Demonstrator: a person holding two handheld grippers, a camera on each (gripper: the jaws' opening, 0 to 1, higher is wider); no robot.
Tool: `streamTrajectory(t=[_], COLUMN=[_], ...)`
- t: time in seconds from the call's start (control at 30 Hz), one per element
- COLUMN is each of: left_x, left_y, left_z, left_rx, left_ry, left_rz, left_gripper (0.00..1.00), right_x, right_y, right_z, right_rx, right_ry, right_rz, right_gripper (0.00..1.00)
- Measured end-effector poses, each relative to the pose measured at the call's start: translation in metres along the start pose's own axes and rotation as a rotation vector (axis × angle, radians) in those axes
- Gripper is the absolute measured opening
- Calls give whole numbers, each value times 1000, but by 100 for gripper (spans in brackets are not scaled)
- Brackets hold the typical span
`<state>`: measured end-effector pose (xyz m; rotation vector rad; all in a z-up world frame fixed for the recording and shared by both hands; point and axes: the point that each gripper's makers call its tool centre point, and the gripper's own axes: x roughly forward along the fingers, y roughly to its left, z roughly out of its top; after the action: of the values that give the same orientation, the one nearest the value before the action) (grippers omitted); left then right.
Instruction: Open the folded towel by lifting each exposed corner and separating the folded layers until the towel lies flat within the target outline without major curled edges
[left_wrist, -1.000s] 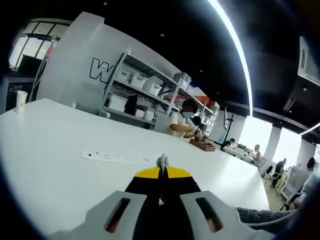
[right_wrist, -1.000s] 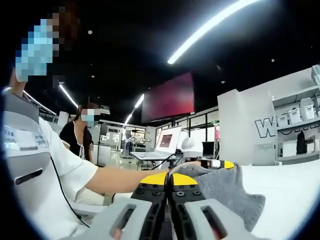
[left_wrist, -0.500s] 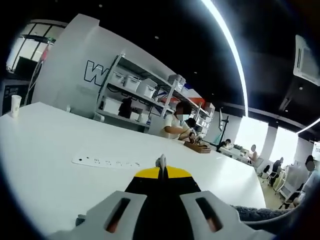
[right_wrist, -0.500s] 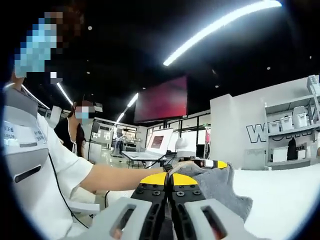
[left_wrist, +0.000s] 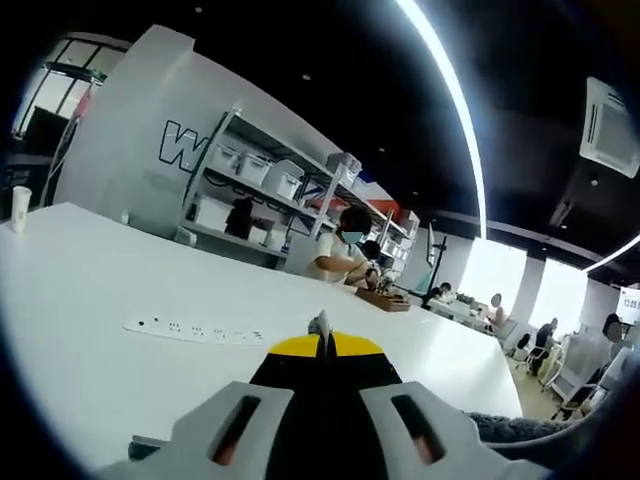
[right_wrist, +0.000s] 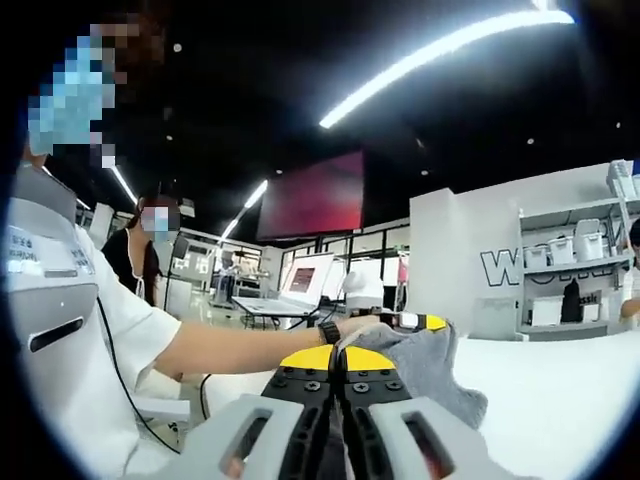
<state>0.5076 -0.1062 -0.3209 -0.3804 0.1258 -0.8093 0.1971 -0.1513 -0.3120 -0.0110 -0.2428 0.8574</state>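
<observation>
1. Two grippers are raised off the white table (left_wrist: 90, 290), and both cameras look out across the room, not down at the work.
2. In the right gripper view, the right gripper (right_wrist: 338, 352) has its jaws together, apparently clamped on a gathered edge of the grey towel (right_wrist: 425, 368), which hangs to the right of the jaws above the table.
3. Just beyond it, the left gripper (right_wrist: 415, 322) shows as a yellow-and-black tip touching the same bunch of towel, with the person's hand (right_wrist: 355, 327) behind it.
4. In the left gripper view, that gripper's jaws meet at a narrow seam; a small pale scrap shows at the tip, so whether cloth is pinched there I cannot tell. A grey strip of towel lies at the near right edge.
5. A white power strip (left_wrist: 195, 331) lies on the table, well apart to the far left.
6. Risk, as I judge it: both holds sit close together on bunched cloth, so lifting may carry several layers at once and leave folds or curled edges.
7. No target outline is visible, so placement could drift.
</observation>
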Motion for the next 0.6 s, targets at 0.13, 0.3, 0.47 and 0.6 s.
streamTrajectory(t=[0.13,0.3,0.47,0.6], left_x=[4,9,16,21], left_y=[-9,-19,-24,-32], left_z=[1,5,4,4], left_rx=[6,3,-3,-7], left_ry=[-7,-28,-36,-45], left_rz=[-17,-40,-49,-71], left_gripper=[0,0,0,0], right_x=[-5,-10,-14,-19], right_y=[-3,-4,-7,-10], right_z=[2,3,4,6], right_rx=[-4,-36,-52,-50], right_ry=[-4,5,7,13], right_rz=[-15,-47,-65,-82], right_gripper=[0,0,0,0])
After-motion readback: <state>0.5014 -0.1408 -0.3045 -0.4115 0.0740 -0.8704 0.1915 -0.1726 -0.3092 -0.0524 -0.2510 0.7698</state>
